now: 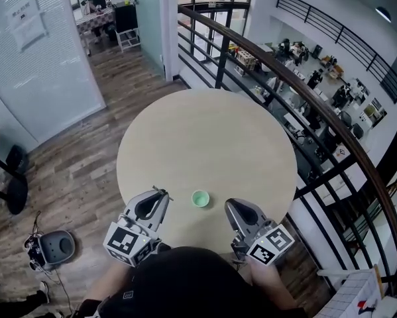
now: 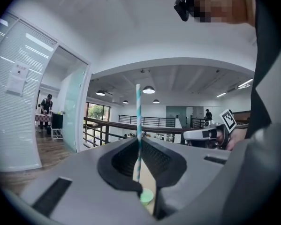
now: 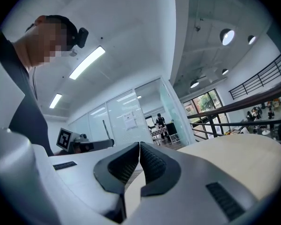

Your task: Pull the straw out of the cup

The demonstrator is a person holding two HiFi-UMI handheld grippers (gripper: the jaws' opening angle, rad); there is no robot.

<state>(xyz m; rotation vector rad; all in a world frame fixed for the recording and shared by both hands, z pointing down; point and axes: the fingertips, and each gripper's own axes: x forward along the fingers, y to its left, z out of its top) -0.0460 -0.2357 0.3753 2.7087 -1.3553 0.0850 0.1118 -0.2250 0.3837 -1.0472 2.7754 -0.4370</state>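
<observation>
A small green cup stands near the front edge of the round, pale wooden table. My left gripper hovers just left of the cup and is shut on a white and teal striped straw. The straw stands upright between the jaws, clear of the cup, which shows below through the gap between them. My right gripper hangs just right of the cup, its jaws closed tip to tip with nothing between them. From the right gripper view, the left gripper holds the straw upright.
A dark curved railing runs behind and to the right of the table, with a lower floor beyond it. A grey round device with cables lies on the wooden floor at the left. Glass walls stand at the far left.
</observation>
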